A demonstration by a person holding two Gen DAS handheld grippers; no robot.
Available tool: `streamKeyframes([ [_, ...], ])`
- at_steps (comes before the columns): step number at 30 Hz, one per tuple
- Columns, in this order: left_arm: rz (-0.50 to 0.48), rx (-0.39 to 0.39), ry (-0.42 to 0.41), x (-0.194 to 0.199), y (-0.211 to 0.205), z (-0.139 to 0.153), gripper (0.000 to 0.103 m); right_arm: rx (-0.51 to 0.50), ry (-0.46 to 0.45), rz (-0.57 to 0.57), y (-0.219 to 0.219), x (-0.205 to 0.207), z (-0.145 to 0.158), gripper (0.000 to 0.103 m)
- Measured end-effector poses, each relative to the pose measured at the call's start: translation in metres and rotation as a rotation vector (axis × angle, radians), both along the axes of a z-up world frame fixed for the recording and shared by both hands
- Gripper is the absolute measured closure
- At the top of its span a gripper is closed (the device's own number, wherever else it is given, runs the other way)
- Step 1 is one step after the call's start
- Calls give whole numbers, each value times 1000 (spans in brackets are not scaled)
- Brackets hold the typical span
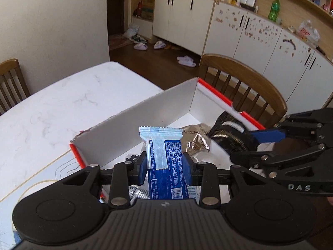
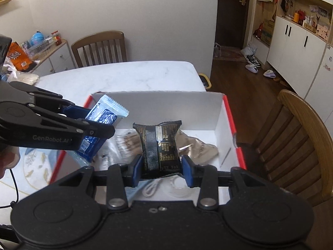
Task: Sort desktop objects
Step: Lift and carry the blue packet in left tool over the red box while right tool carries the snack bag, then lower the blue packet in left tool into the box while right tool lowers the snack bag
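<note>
Two grippers, each clamped on a snack packet, hang side by side over the same white cardboard box with red rim [image 2: 228, 112].

At lower centre of the left wrist view, the left gripper [image 1: 164, 167] pinches a blue-and-white foil packet [image 1: 164, 158], long axis pointing straight away from the claw; the right gripper [image 2: 162, 171] likewise squeezes a black-and-gold foil packet [image 2: 161, 148]. Both packets sit directly above the box floor, where a crumpled tan wrapper [image 2: 199, 149] already lies, so release should need only a short drop. The box rests on a white marble-patterned table [image 1: 52, 108], wooden chairs [image 2: 295, 143] around it, white cabinets at upper right.
</note>
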State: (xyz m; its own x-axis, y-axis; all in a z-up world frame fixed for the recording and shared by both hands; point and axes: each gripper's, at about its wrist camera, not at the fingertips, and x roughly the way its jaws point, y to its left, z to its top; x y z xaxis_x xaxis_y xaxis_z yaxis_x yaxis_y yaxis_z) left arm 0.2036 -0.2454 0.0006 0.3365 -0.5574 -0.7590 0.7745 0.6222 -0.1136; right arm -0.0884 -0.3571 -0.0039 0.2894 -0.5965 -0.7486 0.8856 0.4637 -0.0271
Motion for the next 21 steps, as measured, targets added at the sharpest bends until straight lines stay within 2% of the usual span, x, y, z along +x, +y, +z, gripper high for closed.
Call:
streamKeyframes([
  [6,-18,60,19,5,-17,-19,70,33,22,-27,-19,-8,-14,64],
  [9,-34,81,61,7,-21,-28,70,57,40,-8,-26,-7,-22,64],
  [14,-66,124,41,2,-27,-39,70,100,74,-7,-37,-4,-38,64],
  [21,-70,167,59,3,-29,-53,70,158,91,0,-47,0,-56,64],
])
